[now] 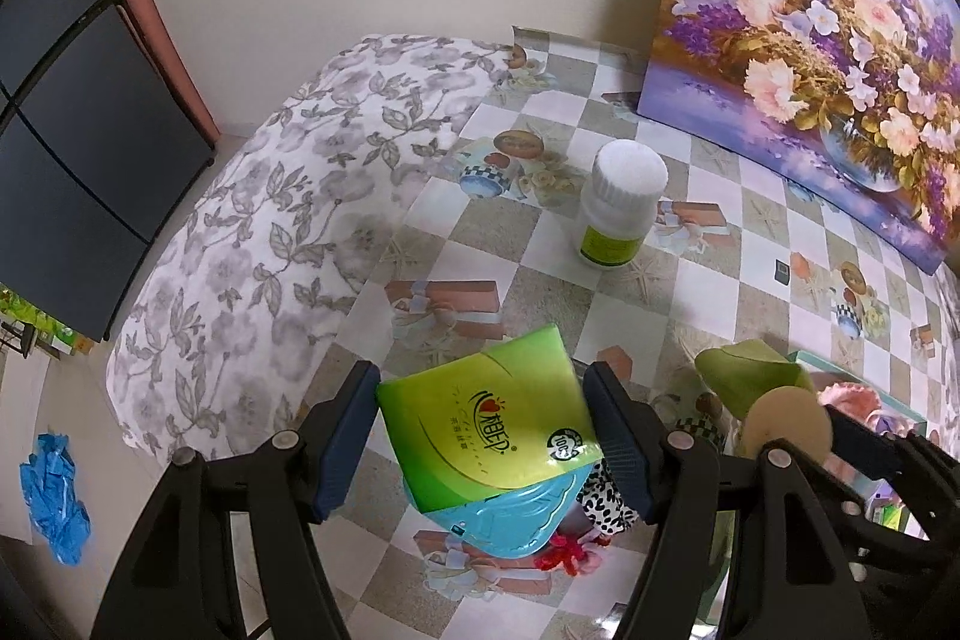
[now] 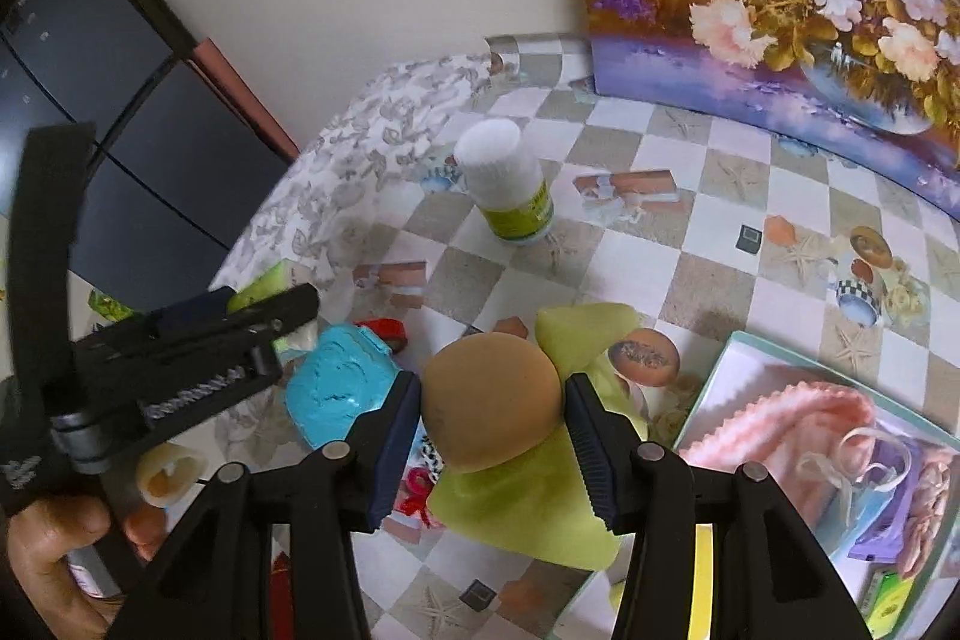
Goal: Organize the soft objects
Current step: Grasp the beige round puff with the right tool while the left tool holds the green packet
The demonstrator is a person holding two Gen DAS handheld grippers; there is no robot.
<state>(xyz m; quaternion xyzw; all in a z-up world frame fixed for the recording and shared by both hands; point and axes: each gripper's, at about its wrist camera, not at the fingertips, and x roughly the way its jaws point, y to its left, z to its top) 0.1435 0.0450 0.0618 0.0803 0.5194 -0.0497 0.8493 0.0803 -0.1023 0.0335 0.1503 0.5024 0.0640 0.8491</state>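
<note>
Tissue pack sat clamped between the pads of the left hand-held gripper, above the checkered table. The right hand-held gripper squeezed a tan sponge — over a yellow-green cloth — beside the open box.

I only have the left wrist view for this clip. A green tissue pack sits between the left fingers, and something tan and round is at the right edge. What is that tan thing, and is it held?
Observer: In the right wrist view it is a tan round sponge, and the right gripper has a pad against each side of it.

Operator: Where could it go? I only glimpse a teal edge.

Observer: That edge is an open box on the right, holding a pink knitted cloth.

Operator: Anything under the sponge?

Observer: A yellow-green cloth lies right beneath it on the table.

Operator: And my left gripper?

Observer: The right view shows the left gripper from the side, held in a hand.
</note>
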